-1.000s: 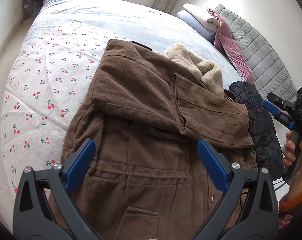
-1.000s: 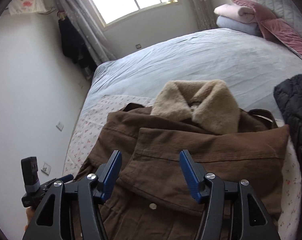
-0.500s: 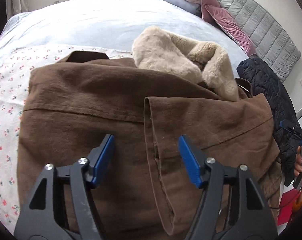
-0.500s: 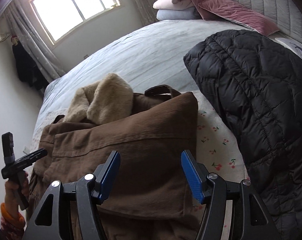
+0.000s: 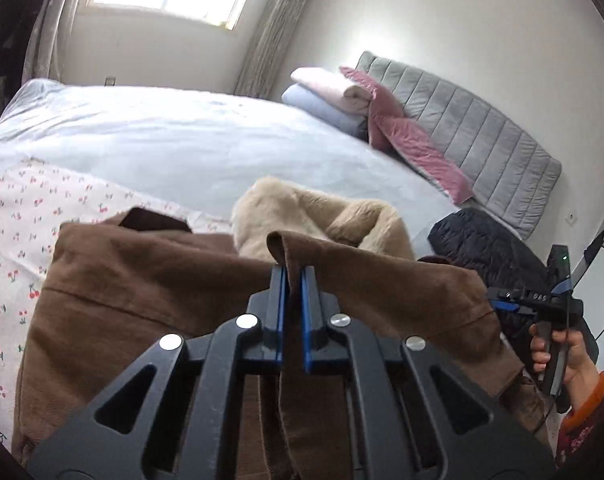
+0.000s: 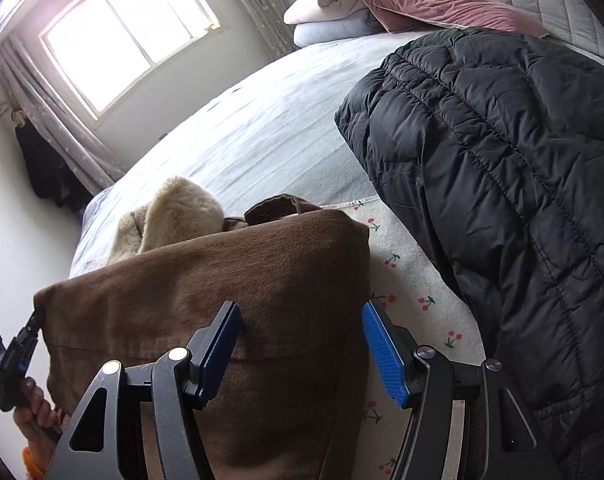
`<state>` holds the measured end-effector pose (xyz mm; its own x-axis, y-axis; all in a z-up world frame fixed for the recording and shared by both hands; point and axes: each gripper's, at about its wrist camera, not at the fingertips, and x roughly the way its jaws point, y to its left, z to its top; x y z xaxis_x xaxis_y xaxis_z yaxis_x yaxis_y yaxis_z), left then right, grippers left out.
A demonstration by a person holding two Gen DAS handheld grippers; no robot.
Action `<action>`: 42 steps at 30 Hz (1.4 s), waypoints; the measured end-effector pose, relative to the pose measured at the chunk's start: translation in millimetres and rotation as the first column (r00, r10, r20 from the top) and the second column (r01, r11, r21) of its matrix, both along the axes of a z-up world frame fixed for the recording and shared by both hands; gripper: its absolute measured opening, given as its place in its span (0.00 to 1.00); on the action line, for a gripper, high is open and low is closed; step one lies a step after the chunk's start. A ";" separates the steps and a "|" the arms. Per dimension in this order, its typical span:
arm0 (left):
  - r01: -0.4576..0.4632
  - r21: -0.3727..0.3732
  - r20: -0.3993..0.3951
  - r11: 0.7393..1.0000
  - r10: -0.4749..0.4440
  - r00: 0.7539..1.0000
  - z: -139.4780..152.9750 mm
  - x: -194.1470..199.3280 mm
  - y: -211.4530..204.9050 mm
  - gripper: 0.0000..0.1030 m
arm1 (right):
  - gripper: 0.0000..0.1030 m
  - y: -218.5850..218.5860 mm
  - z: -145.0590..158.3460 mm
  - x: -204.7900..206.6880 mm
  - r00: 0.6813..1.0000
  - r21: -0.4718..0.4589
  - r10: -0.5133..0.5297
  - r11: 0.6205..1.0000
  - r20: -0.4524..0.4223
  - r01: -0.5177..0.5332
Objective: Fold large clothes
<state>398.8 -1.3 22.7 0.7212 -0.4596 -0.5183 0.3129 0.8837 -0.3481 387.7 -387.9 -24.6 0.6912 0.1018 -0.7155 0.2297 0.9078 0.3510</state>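
Left gripper (image 5: 290, 312): clamped on a fold of the brown coat (image 5: 150, 280).
Right gripper (image 6: 302, 348): wide open, empty, straddling the coat's corner.
Advice: corner pinched before lifting.

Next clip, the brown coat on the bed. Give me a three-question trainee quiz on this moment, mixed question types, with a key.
1. True or false: the left gripper is shut on a fold of the brown coat.
2. Multiple choice: the right gripper is (A) shut on the fur collar, (B) open, its fingers on either side of the coat's right edge, (C) shut on the black puffer jacket.
3. Fill in: the black puffer jacket lies to the ____ of the coat in the right wrist view.

Key
1. True: the blue pads pinch a raised ridge of brown fabric.
2. B: the pads stand wide apart, clamping nothing.
3. Right; a strip of cherry-print sheet shows between them.
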 end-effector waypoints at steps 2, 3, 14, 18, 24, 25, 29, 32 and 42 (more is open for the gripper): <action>-0.001 0.037 -0.044 0.999 0.002 0.999 -14.1 8.4 -2.7 0.08 | 0.62 -4.5 -4.6 9.0 1.000 0.025 -0.024 0.999 0.008 0.024; -0.002 0.061 -0.050 0.998 0.005 0.999 -18.7 10.5 -5.6 0.08 | 0.62 -6.5 -8.8 14.8 0.999 0.040 -0.031 0.999 0.005 0.031; 0.037 0.202 -0.161 0.979 -0.004 0.987 -34.9 35.4 -28.6 0.14 | 0.14 4.3 -1.2 30.2 0.991 -0.271 -0.129 0.955 -0.019 0.119; 0.012 0.164 -0.038 0.986 -0.006 0.999 -9.0 3.9 -16.5 0.62 | 0.36 26.1 17.8 -7.9 1.000 -0.338 -0.019 0.941 -0.023 0.010; 0.106 0.263 -0.009 0.959 -0.108 0.994 4.3 -18.9 -29.3 0.62 | 0.57 54.8 7.4 -86.7 0.979 -0.362 0.180 0.910 -0.092 -0.201; 0.113 0.270 -0.004 0.956 -0.117 0.993 4.2 -20.9 -31.6 0.62 | 0.57 60.4 2.5 -98.1 0.971 -0.361 0.214 0.901 -0.107 -0.238; 0.147 0.259 -0.025 0.955 -0.146 0.989 -2.0 -20.1 -44.0 0.62 | 0.57 90.2 -17.9 -105.8 0.933 -0.448 0.311 0.819 -0.178 -0.359; 0.181 0.236 -0.063 0.955 -0.171 0.983 -14.4 -16.1 -56.1 0.62 | 0.52 97.7 -29.8 -88.7 0.944 -0.571 0.249 0.752 -0.216 -0.329; 0.316 0.383 -0.144 0.868 -0.282 0.949 -35.9 -35.8 -87.3 0.68 | 0.17 57.1 -41.0 -96.5 0.963 -0.485 0.142 0.841 -0.230 -0.240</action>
<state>362.9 -88.6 -13.2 0.5302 -0.3903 -0.7527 0.5698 0.8214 -0.0246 291.2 -330.8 -65.5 0.5515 -0.1901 -0.8122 0.0473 0.9792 -0.1971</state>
